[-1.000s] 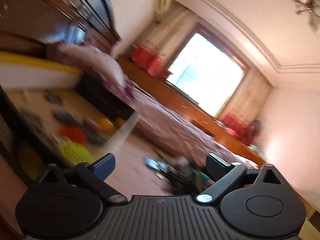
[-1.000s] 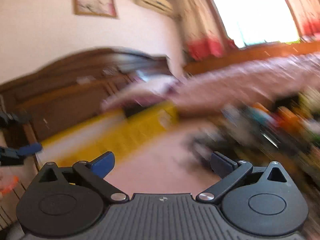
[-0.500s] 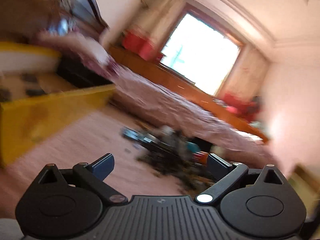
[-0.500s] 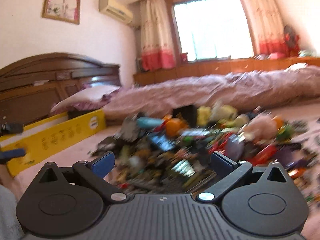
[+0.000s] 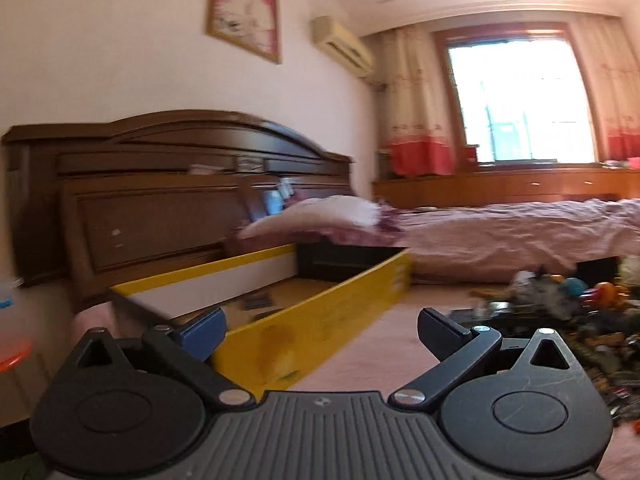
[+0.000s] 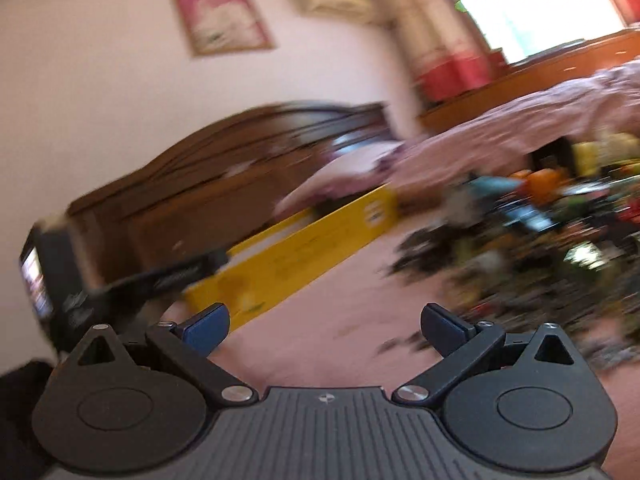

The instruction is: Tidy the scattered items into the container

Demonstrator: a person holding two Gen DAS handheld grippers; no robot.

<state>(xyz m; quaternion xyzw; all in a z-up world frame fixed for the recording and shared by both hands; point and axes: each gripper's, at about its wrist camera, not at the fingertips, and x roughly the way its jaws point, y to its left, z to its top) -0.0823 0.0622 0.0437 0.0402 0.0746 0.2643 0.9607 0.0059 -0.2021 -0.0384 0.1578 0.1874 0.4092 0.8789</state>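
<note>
A long yellow box (image 5: 320,312) lies open on the pink floor, just ahead and left of my left gripper (image 5: 320,326). It also shows in the right wrist view (image 6: 304,256), ahead of my right gripper (image 6: 324,326). A heap of scattered toys and small items (image 5: 560,304) lies on the floor at the right; in the right wrist view it is blurred (image 6: 540,232). Both grippers are open and empty, held above the floor. Flat items lie inside the box, hard to make out.
A bed with a pink cover (image 5: 512,236) and a dark wooden headboard (image 5: 168,208) stands behind the box. A wooden window bench (image 5: 500,184) runs along the far wall. An orange stool (image 5: 12,354) is at the far left.
Both views have swung. The left gripper has levelled out beside the box's near corner. The right view has turned left from the toy heap towards the box and headboard. Both grippers stay open.
</note>
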